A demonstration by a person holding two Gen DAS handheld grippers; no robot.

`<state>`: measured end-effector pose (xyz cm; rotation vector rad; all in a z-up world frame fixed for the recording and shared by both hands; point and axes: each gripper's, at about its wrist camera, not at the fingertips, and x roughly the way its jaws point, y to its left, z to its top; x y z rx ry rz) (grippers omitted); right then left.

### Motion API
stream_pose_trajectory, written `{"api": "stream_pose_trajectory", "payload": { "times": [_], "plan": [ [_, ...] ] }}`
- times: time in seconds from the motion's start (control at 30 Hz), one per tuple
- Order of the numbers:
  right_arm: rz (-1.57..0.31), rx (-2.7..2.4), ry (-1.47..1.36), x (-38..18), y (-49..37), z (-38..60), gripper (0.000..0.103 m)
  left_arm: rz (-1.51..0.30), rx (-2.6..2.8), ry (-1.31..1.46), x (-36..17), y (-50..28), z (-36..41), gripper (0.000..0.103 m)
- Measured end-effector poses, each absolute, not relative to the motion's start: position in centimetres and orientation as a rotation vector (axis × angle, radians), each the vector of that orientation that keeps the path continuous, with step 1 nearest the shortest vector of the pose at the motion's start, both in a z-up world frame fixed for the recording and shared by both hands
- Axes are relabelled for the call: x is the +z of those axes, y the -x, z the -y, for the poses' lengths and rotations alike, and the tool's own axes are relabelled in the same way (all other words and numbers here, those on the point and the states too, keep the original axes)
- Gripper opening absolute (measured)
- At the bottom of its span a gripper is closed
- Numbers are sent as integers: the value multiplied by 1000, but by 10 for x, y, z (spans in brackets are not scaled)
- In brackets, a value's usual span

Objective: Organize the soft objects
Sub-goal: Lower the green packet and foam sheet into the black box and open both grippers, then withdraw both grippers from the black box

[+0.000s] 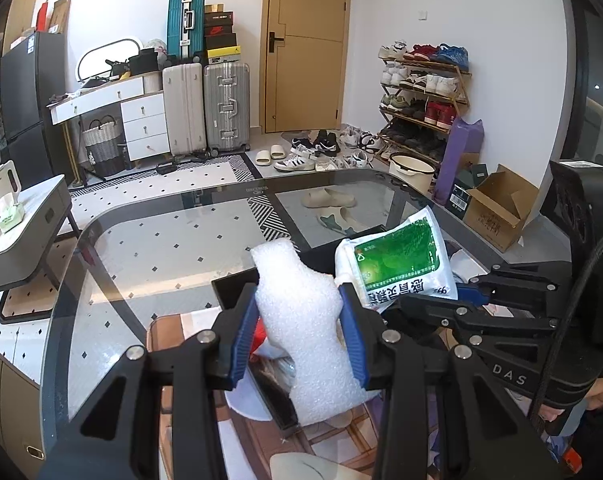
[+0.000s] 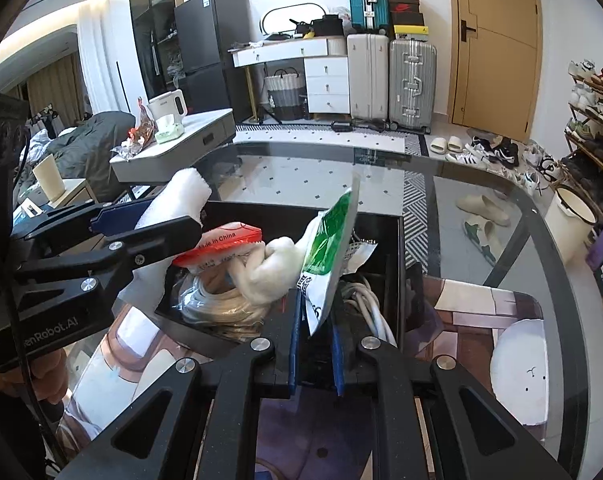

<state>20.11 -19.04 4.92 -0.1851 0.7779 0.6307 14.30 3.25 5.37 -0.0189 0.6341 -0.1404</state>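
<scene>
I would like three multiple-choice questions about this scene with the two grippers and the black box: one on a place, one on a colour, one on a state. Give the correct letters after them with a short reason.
1. Where is the red and white packet?
A. inside the black box
B. on the shoe rack
C. on the floor

2. What colour is the printed face of the pouch in the right gripper?
A. blue
B. green
C. yellow

3. What is the state of the left gripper?
A. open and empty
B. out of view
C. closed on the white foam piece

Answers:
1 A, the packet lies on the items in the box in the right wrist view.
2 B, the pouch shows a green panel in both views.
3 C, both blue pads press on the foam's sides.
</scene>
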Motion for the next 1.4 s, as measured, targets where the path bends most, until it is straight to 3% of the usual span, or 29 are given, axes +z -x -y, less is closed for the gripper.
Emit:
{"api": "stream_pose_trajectory", "payload": {
  "times": [0.2, 0.77, 0.83, 0.9, 1.03, 1.17, 1.37, 1.4],
  "plan": [
    [-764, 638, 192, 49, -203, 190, 13, -635, -148, 5, 52, -147, -29, 39],
    [-652, 656, 211, 68, -178, 215, 30, -655, -178, -55, 42, -154, -11, 41],
    [-644, 664, 212, 68, -175, 215, 34, -663, -168, -65, 41, -154, -9, 47],
    [-623, 659, 226, 70, -171, 216, 42, -653, -151, -69, 43, -153, -9, 64],
    [-575, 658, 246, 73, -164, 219, 57, -650, -155, -64, 44, -146, -12, 67],
    [-563, 656, 244, 72, -162, 226, 78, -630, -127, -59, 45, -137, -14, 88],
    [-531, 641, 221, 71, -157, 237, 101, -576, -82, -14, 50, -118, -26, 102],
    [-529, 640, 216, 70, -155, 238, 102, -569, -78, -4, 50, -115, -28, 103]
  ]
}}
